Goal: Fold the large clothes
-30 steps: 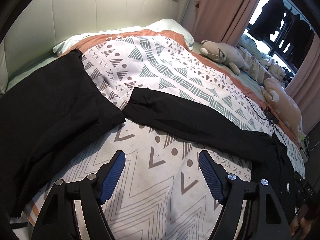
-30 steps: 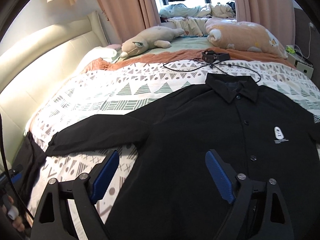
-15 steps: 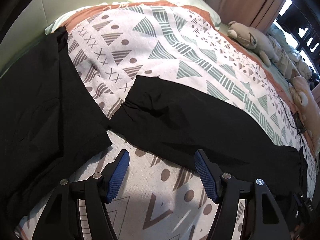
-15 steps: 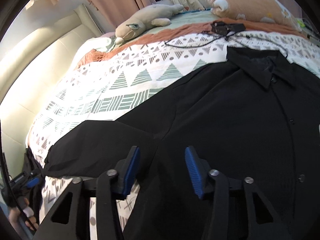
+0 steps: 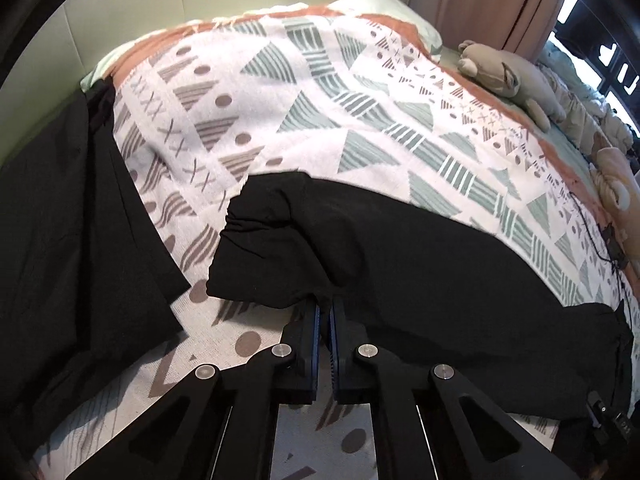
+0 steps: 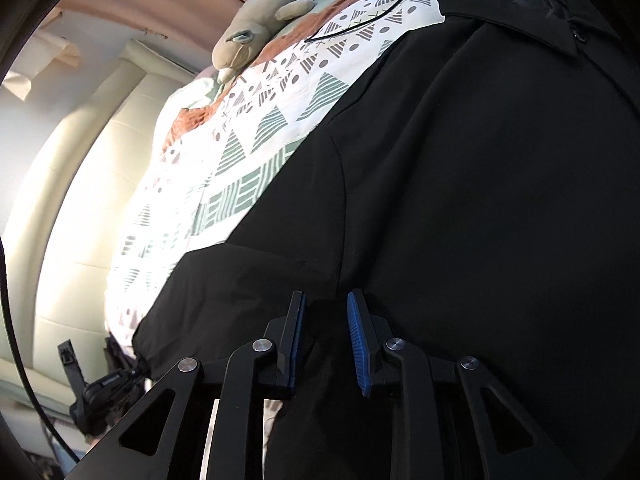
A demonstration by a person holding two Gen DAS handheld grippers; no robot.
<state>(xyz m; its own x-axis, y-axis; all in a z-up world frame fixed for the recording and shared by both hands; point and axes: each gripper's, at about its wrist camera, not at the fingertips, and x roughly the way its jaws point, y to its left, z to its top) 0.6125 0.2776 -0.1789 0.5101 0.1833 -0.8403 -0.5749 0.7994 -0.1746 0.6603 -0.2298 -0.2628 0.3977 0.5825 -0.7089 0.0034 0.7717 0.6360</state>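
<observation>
**Black shirt on the bed, pinched at the sleeve**

Left wrist view: A bed with a patterned blanket (image 5: 320, 92) fills the picture. A black shirt (image 5: 440, 264) lies across it, and its sleeve (image 5: 272, 248) reaches out to the left. The sleeve end is bunched and a bit lifted. Another black cloth (image 5: 68, 216) lies at the left, near the sleeve but not touching it. A strip of bare blanket shows between them. Soft toys (image 5: 508, 76) sit far back on the right, well apart from the shirt. A thin cable (image 5: 600, 232) runs along the right side. Past the sleeve the blanket is bare all the way to the padded headboard (image 5: 120, 8). The left gripper (image 5: 324, 312) comes in low from the bottom. Its jaws are almost together and pinch the near edge of the sleeve.

Right wrist view: The shirt's body (image 6: 480, 200) fills most of the picture, with the collar (image 6: 520, 20) at the top. Bare blanket (image 6: 240, 168) lies to the left, then the headboard (image 6: 80, 200). A soft toy (image 6: 260, 20) and a cable (image 6: 372, 16) lie beyond the collar. The right gripper (image 6: 326, 308) sits low on the cloth by the shoulder seam. Its jaws stand a little apart with black cloth between them. I cannot tell if they grip it.
</observation>
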